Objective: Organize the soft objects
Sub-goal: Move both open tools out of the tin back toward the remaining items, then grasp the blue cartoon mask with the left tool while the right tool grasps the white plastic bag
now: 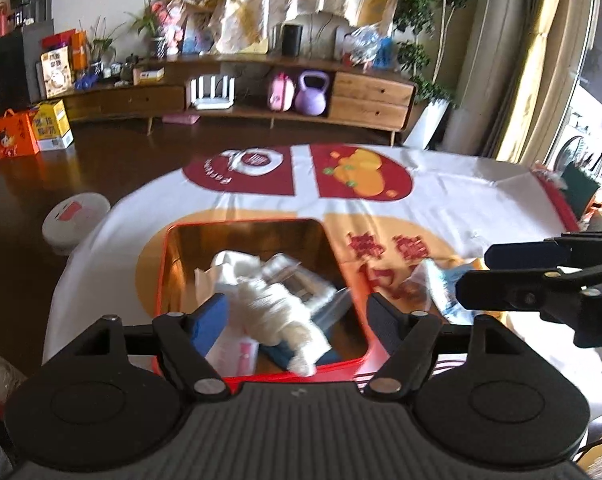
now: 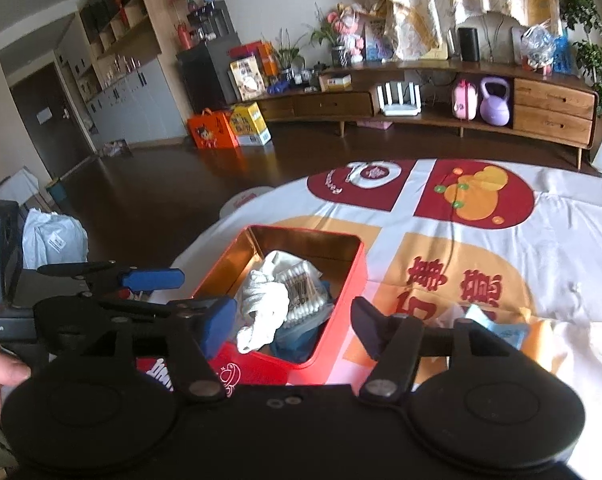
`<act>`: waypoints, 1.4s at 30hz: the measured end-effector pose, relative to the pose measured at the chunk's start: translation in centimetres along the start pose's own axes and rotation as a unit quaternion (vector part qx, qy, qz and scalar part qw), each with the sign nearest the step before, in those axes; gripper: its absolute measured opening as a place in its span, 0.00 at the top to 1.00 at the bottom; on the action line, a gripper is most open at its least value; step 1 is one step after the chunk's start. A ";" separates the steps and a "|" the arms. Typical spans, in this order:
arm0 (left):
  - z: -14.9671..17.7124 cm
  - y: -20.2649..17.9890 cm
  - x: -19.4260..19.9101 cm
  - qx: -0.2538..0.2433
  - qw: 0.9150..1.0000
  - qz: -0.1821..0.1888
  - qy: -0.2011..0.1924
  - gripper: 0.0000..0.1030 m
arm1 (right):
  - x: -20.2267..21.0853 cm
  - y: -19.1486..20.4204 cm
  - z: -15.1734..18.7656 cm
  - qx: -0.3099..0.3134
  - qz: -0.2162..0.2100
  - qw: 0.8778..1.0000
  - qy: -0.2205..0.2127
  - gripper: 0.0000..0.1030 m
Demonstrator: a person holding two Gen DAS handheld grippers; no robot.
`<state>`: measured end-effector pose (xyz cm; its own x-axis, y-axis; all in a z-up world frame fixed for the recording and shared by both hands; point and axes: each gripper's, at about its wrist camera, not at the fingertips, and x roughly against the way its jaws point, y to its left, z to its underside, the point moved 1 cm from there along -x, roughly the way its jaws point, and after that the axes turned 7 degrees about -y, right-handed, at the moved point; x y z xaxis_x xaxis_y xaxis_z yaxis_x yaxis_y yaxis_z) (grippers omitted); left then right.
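The white knotted cloth (image 2: 261, 308) lies in the red tin (image 2: 341, 280) over cotton swabs (image 2: 301, 292) (blurred), my left gripper (image 1: 297, 316) and right gripper (image 2: 293, 326) both spread empty above, a crumpled packet (image 2: 497, 328) beside on the tablecloth (image 2: 561, 240).

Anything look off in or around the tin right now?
Mostly tidy. The white cloth roll lies slantwise in the red tin, one end poking over the near rim. A small packet sits loose on the tablecloth beside the tin. Nothing looks spilled or damaged.
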<state>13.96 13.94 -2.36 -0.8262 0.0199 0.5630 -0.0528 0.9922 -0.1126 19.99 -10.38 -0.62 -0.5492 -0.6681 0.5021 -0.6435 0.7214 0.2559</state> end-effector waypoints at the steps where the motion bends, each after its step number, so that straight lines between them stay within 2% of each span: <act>1: -0.1 -0.4 0.3 0.000 1.000 0.002 -0.004 0.22 | 0.7 -0.3 0.1 -0.001 0.003 1.000 -0.005 0.33; 4: -0.2 -1.6 0.7 -0.002 1.000 0.009 -0.009 0.22 | 2.5 -1.4 0.4 -0.011 0.012 1.000 -0.018 0.23; 12: 0.2 -4.9 0.9 -0.011 0.999 0.031 -0.011 0.22 | 6.2 -4.9 2.1 -0.027 0.038 0.998 -0.029 0.14; 22: 1.0 -9.3 -0.8 -0.027 0.999 0.036 -0.014 0.19 | 9.6 -9.9 4.1 -0.051 0.076 0.995 -0.042 0.00; 31: 2.2 -12.9 -4.0 -0.019 0.998 0.056 0.007 0.19 | 11.4 -15.9 5.7 -0.079 0.132 0.988 -0.032 0.00; 35: 2.9 -14.8 -5.8 -0.031 0.997 0.062 0.021 0.19 | 11.5 -18.5 6.4 -0.086 0.156 0.984 -0.025 0.00; 42: 4.1 -16.9 -8.6 -0.043 0.996 0.069 0.039 0.19 | 9.5 -22.8 6.7 -0.075 0.177 0.981 0.009 0.00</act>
<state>19.66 -3.49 -8.72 -0.7753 0.1633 0.6101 0.1101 0.9861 -0.1241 25.84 -34.44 -7.24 -0.7138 -0.3676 0.5961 -0.3268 0.9276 0.1808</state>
